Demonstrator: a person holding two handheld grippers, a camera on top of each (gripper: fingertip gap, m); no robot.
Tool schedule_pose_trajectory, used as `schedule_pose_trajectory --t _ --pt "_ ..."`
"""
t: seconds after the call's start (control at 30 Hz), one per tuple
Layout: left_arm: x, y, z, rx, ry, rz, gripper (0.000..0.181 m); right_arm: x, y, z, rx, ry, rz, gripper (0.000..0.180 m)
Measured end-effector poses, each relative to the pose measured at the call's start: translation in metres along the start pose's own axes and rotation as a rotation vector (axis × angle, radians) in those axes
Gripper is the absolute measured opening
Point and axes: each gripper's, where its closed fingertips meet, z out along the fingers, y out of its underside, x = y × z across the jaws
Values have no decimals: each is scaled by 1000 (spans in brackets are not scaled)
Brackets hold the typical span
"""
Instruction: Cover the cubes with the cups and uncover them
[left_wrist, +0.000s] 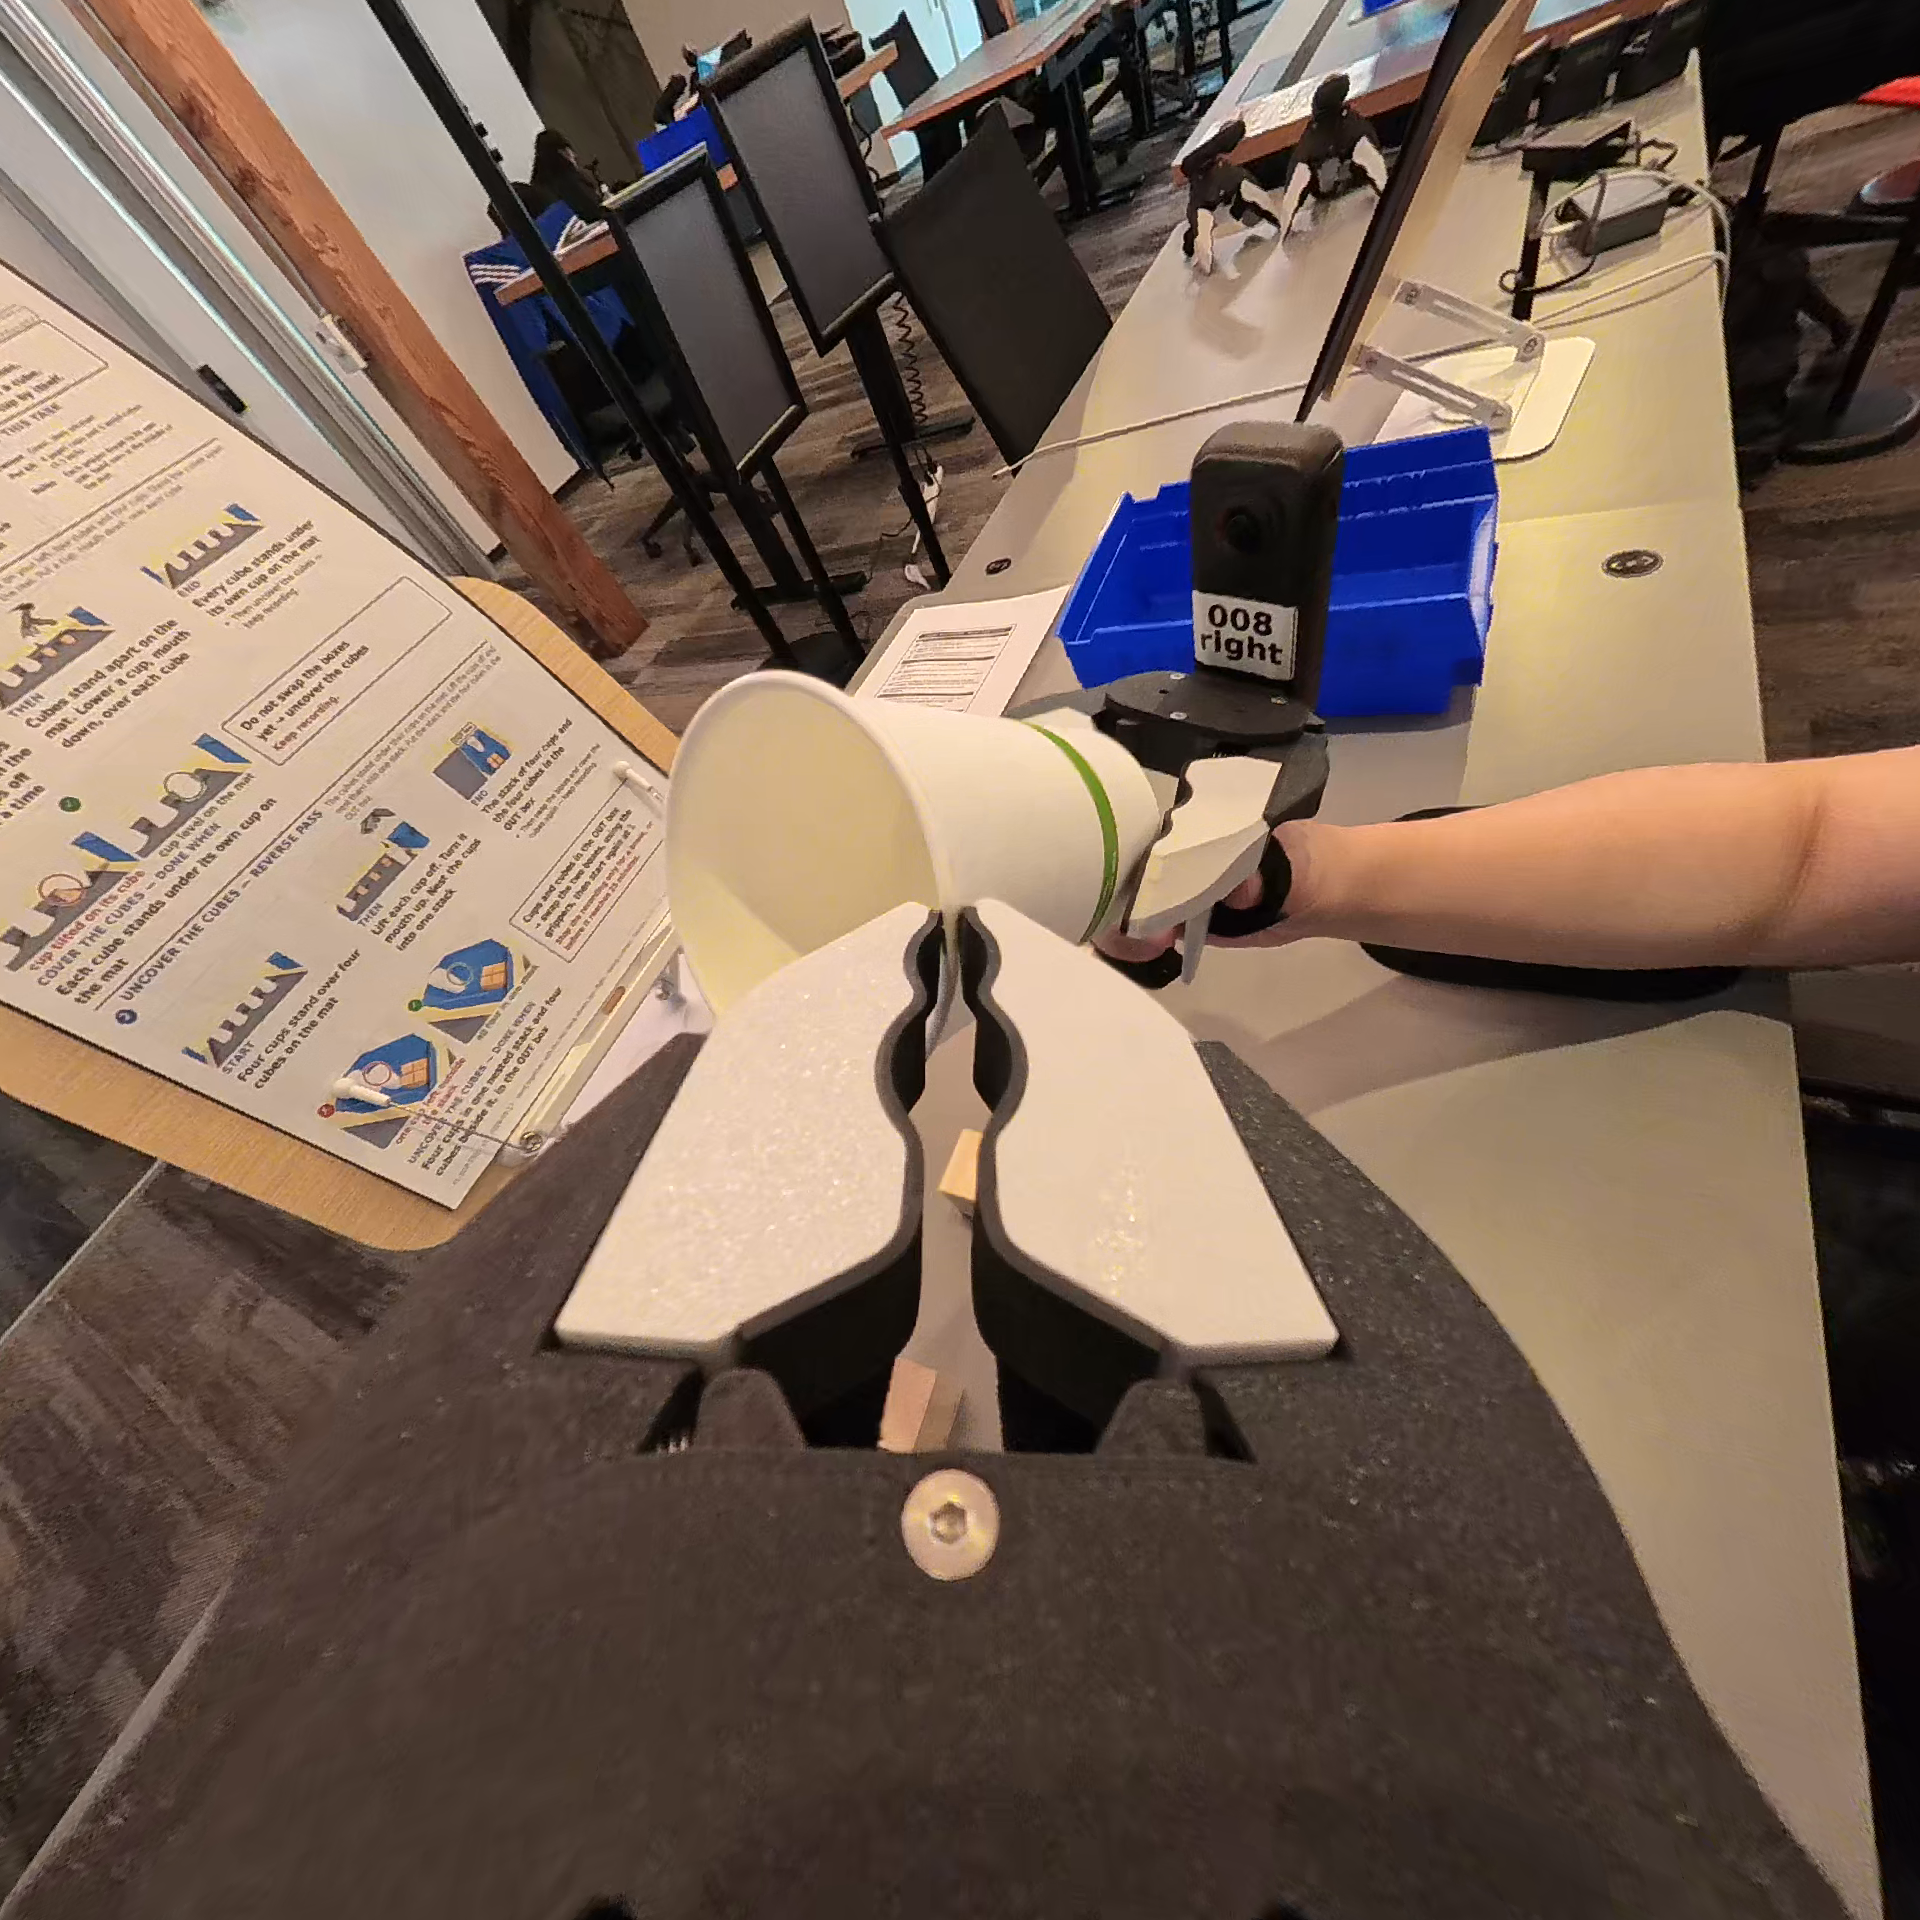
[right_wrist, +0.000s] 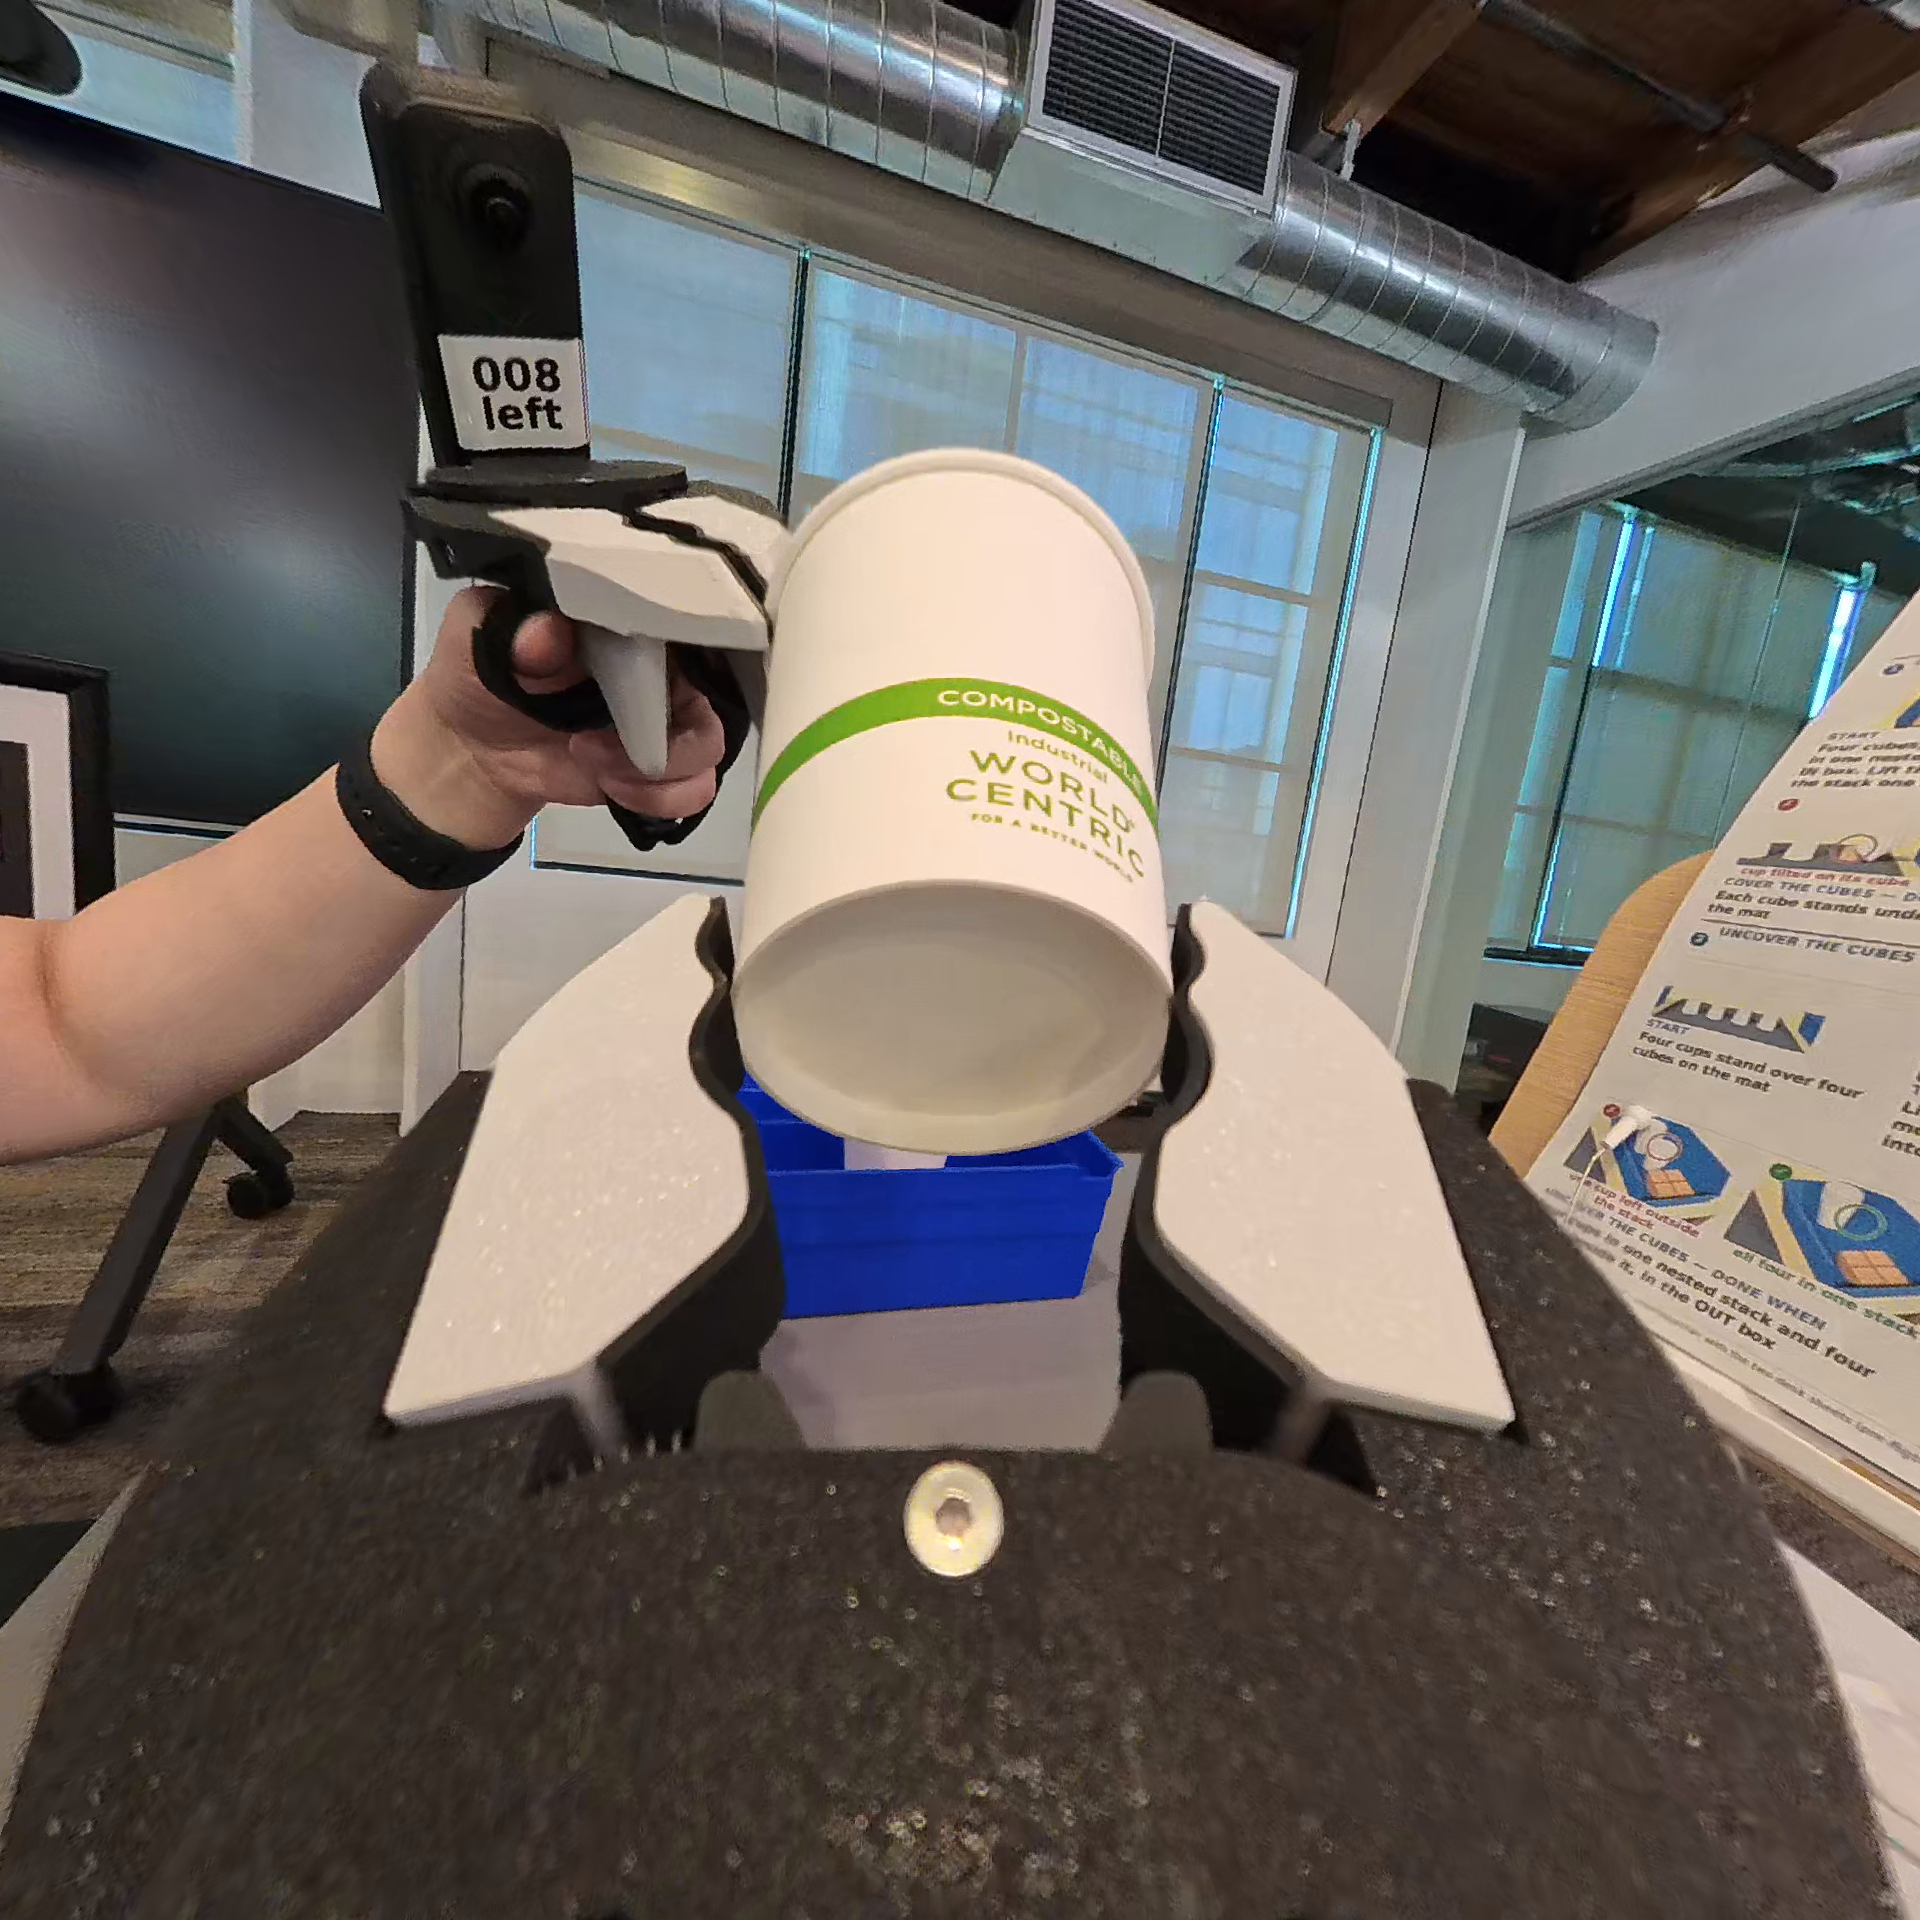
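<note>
Pinching the rim of a white paper cup (left_wrist: 914, 821) between the nearly closed fingers of the left gripper (left_wrist: 948, 940); clamped round the cup's base, farther right, the right gripper (right_wrist: 951, 997). Held sideways in mid-air above the grey desk (left_wrist: 1558, 1195), blue bin (left_wrist: 1403, 592) beyond.

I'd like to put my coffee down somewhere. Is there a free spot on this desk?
Bare desk lies right of the left tongs, below the forearm. Another bare strip runs past the blue bin, toward the monitor stand. It's crowded around the paper cup and instruction board.
</note>
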Motion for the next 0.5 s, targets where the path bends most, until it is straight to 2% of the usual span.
schedule_pose_trajectory --t 0.5 --pt "11 9 -9 -6 -58 53 3 -9 1 0 -48 -97 39 79"
